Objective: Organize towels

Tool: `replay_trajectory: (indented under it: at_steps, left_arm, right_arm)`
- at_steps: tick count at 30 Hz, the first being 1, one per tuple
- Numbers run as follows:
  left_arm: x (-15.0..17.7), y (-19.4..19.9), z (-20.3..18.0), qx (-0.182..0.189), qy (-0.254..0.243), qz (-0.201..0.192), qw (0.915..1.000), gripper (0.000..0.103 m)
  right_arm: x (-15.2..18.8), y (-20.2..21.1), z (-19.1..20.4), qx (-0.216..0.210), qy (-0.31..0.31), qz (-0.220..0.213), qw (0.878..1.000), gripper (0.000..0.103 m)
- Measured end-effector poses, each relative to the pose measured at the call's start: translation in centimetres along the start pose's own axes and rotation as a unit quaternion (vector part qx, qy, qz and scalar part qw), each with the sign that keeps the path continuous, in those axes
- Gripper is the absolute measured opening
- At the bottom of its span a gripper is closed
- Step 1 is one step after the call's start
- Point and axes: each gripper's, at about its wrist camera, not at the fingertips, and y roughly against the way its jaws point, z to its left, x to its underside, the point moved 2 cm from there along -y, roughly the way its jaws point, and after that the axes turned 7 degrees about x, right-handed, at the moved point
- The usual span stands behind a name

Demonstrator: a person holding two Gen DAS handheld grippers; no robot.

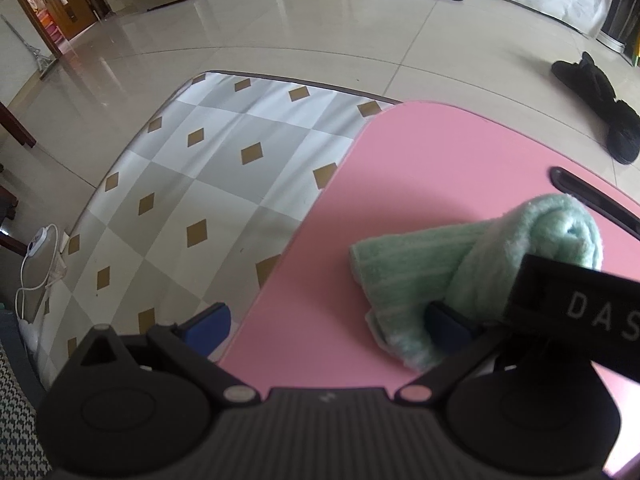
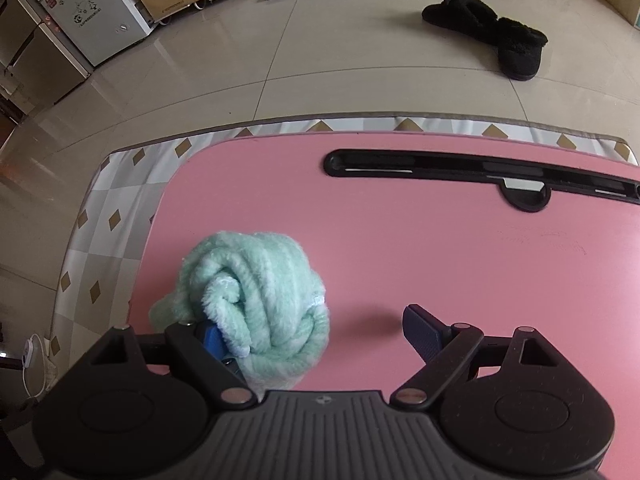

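The green towel (image 1: 472, 264) is lying rolled on the pink surface (image 2: 400, 240), near that surface's left edge, where the checkered mat (image 1: 200, 184) is showing from underneath. Both grippers are working at the roll from the near side, each pointing steeply down.

**Left gripper.** The left gripper (image 1: 326, 320) is standing wide open and is holding nothing. Its right finger (image 1: 444, 322) is sitting against the near end of the roll, partly hidden by the cloth. Its other finger is hanging clear over the edge of the surface. This placement appears to be bracing the roll, not clamping it.

**Right gripper.** The right gripper (image 2: 320, 332) is also showing its jaws well apart. Its left finger (image 2: 212, 338) is sitting tucked into the pile of the towel, while the opposite finger is standing free over bare pink surface. No pinch is being applied. A finger set into the folds in this way is probably keeping the layers from springing loose.

**Orientation of the towel.** In the left wrist view the long axis of the roll is running diagonally, from the near end by the fingers up and away to the right, with a flat, unrolled tail extending to the left. In the right wrist view the roll is presenting one end, with its layers showing.
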Motion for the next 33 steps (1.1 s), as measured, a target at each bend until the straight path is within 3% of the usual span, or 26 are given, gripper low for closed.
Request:
replay_trajectory:
  at_steps: [16,33]
  left_arm:
    - [-1.0,-0.7,0.1,-0.004,0.027,-0.001,0.9996,0.103]
    - [-0.3,-0.1,-3.3,-0.018,-0.044,-0.026,0.9985,0.103]
  right_arm:
    - [-0.8,1.1,-0.9,0.000,-0.014,-0.019,1.000,0.086]
    - [-0.5,1.3,-3.2,0.021,-0.009,-0.018,1.000,0.087]
